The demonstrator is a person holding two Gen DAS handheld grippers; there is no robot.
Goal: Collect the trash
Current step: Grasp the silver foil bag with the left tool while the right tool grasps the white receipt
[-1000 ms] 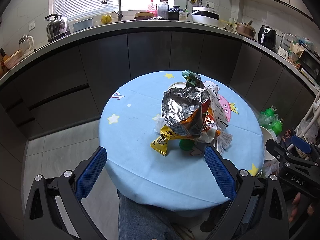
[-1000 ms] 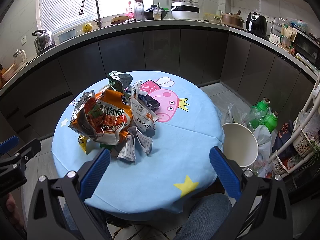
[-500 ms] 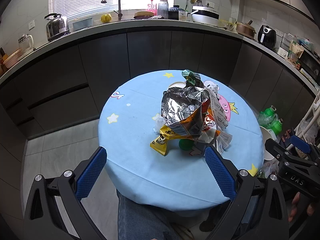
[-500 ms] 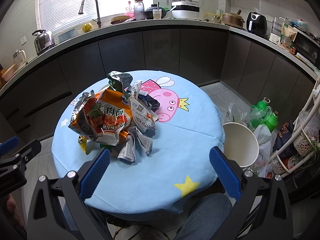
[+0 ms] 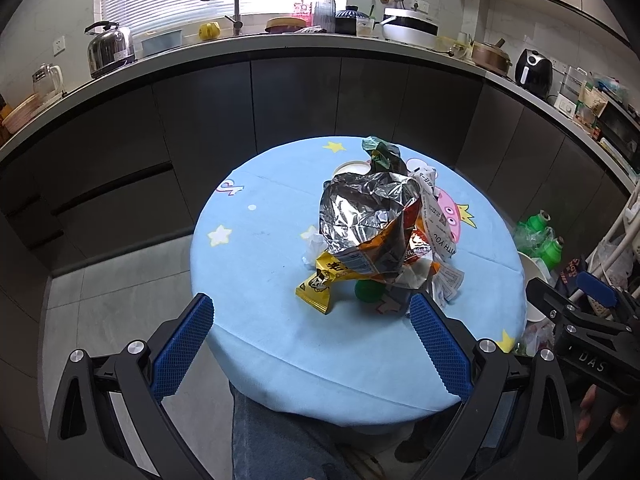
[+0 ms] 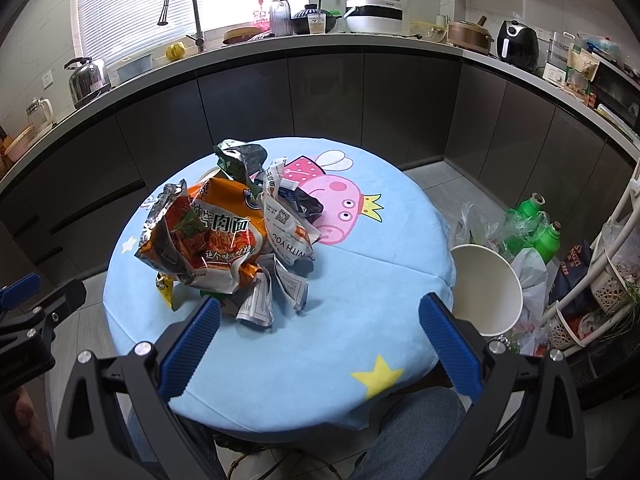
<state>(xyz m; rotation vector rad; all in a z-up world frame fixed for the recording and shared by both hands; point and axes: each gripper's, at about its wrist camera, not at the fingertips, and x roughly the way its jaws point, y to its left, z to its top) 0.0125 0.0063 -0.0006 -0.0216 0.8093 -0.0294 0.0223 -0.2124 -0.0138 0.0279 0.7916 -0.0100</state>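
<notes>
A heap of crumpled wrappers [image 5: 380, 236] lies on the round blue-clothed table [image 5: 260, 280]: a foil-lined orange noodle bag [image 6: 208, 236], a yellow packet [image 5: 320, 286], white printed wrappers [image 6: 286, 232], a green wrapper [image 6: 240, 158] and a green cap [image 5: 366, 292]. My left gripper [image 5: 310, 336] hovers open at the table's near edge, short of the heap. My right gripper [image 6: 320, 334] is open too, over the near right part of the table, its left finger just in front of the heap. A white bin [image 6: 486, 288] stands on the floor right of the table.
Green bottles [image 6: 536, 224] in plastic bags and a white wire rack [image 6: 608, 280] crowd the floor beyond the bin. Dark cabinets under a cluttered counter [image 5: 280, 46] curve behind the table. A person's jeans-clad legs [image 5: 272, 436] are below the table's near edge.
</notes>
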